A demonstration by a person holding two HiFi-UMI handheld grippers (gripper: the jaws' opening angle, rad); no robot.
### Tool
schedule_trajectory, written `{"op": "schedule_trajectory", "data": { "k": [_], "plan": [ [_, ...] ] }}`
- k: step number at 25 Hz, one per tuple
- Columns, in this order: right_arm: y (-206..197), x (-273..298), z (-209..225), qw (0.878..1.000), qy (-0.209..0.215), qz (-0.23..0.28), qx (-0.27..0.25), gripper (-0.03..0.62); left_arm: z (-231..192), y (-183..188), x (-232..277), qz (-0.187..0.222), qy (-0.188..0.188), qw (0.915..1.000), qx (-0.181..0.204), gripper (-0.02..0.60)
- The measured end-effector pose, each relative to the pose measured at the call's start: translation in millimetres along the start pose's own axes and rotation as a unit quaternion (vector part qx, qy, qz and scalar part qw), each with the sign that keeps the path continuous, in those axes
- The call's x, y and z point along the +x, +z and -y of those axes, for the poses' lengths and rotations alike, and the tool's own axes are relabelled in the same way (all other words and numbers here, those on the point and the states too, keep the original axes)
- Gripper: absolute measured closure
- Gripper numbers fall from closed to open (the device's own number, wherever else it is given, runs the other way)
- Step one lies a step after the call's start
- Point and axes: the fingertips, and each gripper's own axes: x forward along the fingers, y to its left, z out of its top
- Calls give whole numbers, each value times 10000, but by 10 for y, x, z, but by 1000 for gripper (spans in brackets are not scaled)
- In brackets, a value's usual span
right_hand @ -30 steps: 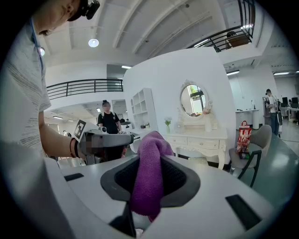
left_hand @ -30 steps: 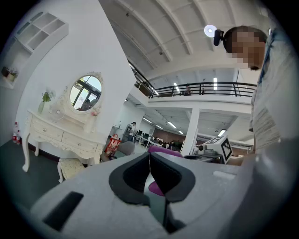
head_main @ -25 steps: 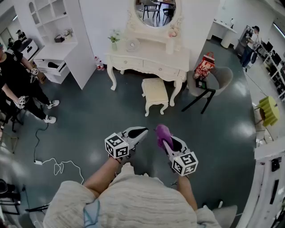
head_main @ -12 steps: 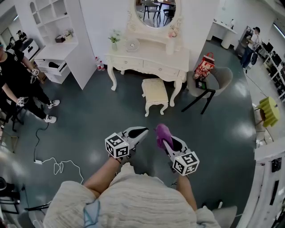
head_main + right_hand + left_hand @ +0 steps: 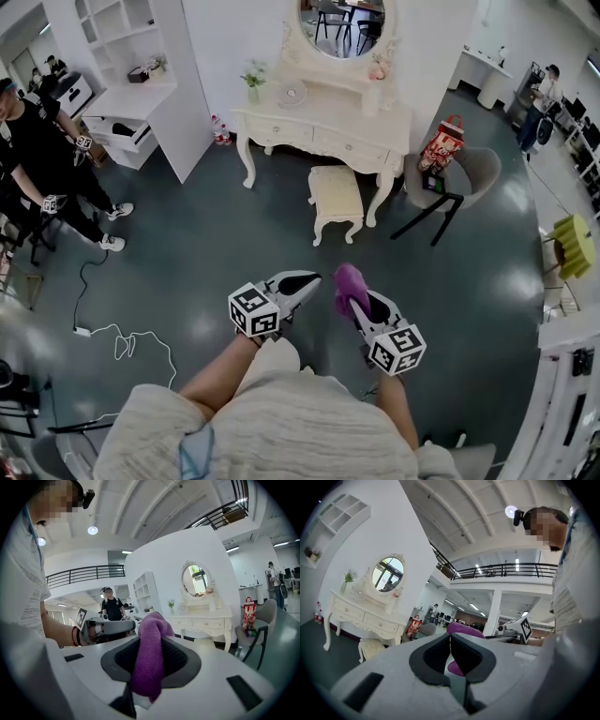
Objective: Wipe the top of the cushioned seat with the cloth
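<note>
Right tongs (image 5: 150, 654) are clamped on a bunched purple terry cloth (image 5: 151, 634), with a fold humped above the pads and a tail hanging below. The left tongs (image 5: 450, 644) are pressed together with nothing in them. The small cream cushioned seat with curved legs (image 5: 336, 190) stands well apart from both, across the dark glossy floor (image 5: 216, 244), just in front of the ornate cream worktop (image 5: 323, 127) under the oval mirror. Here is the worry: the cloth is pinched by one fold only, so dragging it over padded fabric could tug it loose or bunch it into a lump that wipes a narrow stripe. The seat looks light and the floor slick, so a hard push may skid it toward the worktop's legs. With the far edge so near that worktop, a long stroke could knock the tongs against it, and the idle left tongs may be needed as a brace. Now containers. The red gift bag (image 5: 442, 145) on the grey chair (image 5: 476, 167) is too small to see into. The worktop's drawers are shut, and a pale vase (image 5: 253, 95) on it holds a green sprig. Over at the left, the white shelf unit (image 5: 141, 98) has a pulled-out drawer (image 5: 120, 131) with something dark in it, though I cannot tell what.
</note>
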Motion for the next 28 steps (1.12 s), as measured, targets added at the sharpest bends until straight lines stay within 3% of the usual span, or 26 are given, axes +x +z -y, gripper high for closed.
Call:
{"op": "schedule_trajectory", "data": {
  "k": [10, 28],
  "plan": [
    [128, 620, 246, 9999, -70, -53, 64, 494, -708, 175, 102, 59, 9, 9999, -116, 568],
    [473, 2049, 719, 9985, -488, -157, 204, 494, -2204, 593, 379, -160, -485, 9986, -117, 567]
  ]
}}
